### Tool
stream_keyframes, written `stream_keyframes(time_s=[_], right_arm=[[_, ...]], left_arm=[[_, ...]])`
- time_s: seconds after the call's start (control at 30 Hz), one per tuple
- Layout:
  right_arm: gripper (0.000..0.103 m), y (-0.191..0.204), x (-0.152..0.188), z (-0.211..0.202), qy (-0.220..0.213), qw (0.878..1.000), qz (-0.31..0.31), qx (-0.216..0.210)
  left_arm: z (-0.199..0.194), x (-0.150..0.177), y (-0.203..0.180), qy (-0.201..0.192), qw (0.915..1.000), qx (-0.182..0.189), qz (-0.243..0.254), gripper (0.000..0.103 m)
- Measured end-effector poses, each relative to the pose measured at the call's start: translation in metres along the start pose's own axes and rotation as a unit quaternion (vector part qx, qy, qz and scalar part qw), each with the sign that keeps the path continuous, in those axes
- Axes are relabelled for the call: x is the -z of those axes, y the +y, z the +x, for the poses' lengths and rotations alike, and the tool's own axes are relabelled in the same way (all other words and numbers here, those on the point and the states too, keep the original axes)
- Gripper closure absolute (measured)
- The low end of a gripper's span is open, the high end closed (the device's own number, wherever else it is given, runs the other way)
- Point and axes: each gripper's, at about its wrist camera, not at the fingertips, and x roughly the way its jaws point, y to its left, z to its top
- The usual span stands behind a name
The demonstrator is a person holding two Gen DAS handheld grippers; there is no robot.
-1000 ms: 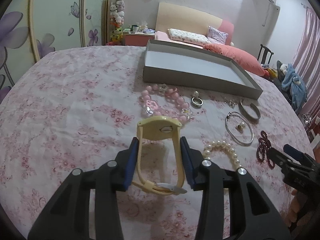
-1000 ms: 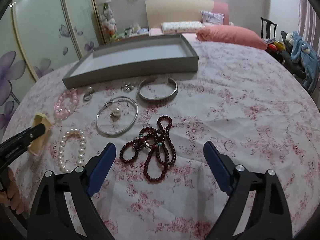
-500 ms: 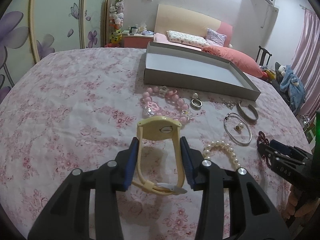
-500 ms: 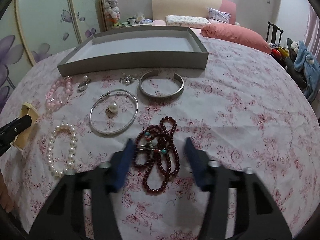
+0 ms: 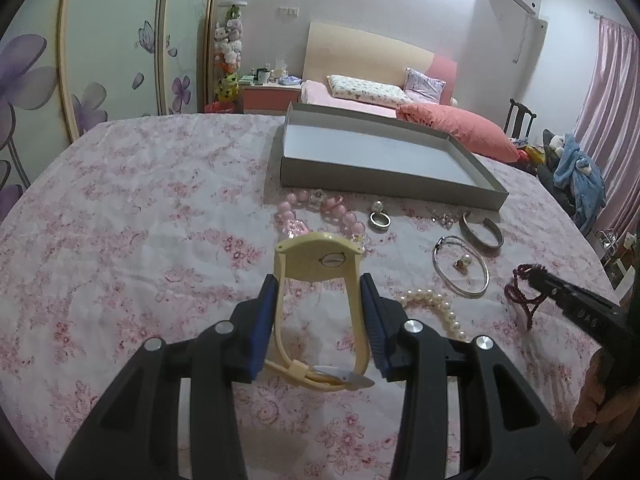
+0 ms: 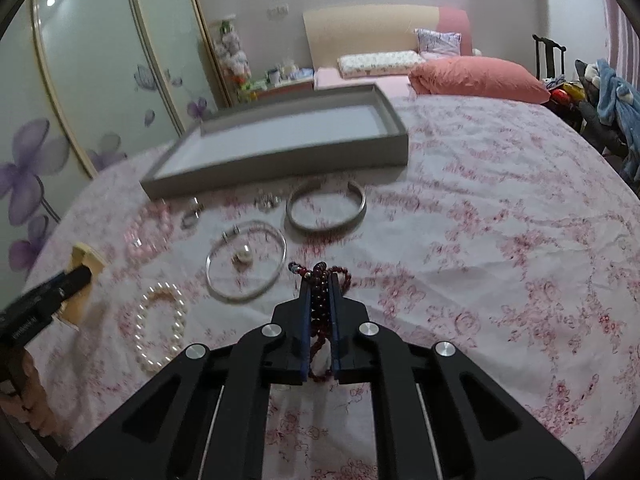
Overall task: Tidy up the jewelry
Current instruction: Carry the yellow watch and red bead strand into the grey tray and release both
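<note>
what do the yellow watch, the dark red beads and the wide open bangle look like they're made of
Yellow watch: pale matte strap, probably plastic or silicone; it bows smoothly between the left gripper pads. Dark red beads: glossy round beads, glass or stone, I can't tell which; the right gripper is shut on them. Wide open bangle: silvery grey band with soft sheen, likely metal.

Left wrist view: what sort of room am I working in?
A bedroom, most likely: a bed with pillows and headboard, a floral-painted wardrobe, and a bedside cabinet at the back.
</note>
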Motion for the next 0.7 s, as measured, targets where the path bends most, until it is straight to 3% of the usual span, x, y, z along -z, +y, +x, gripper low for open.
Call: stream_keyframes(time_s=[0.3, 0.7], right_arm=[[0.094, 0.006, -0.013, -0.032, -0.07, 0.997, 0.001, -0.032], [0.094, 0.022, -0.031, -0.058, -0.152, 0.987, -0.018, -0.044]], left_arm=[[-0.017, -0.003, -0.006, -0.036, 0.9993, 0.005, 0.011, 0.062], [-0.037, -0.017, -0.018, -0.098, 0.9946, -0.007, 0.035, 0.062]])
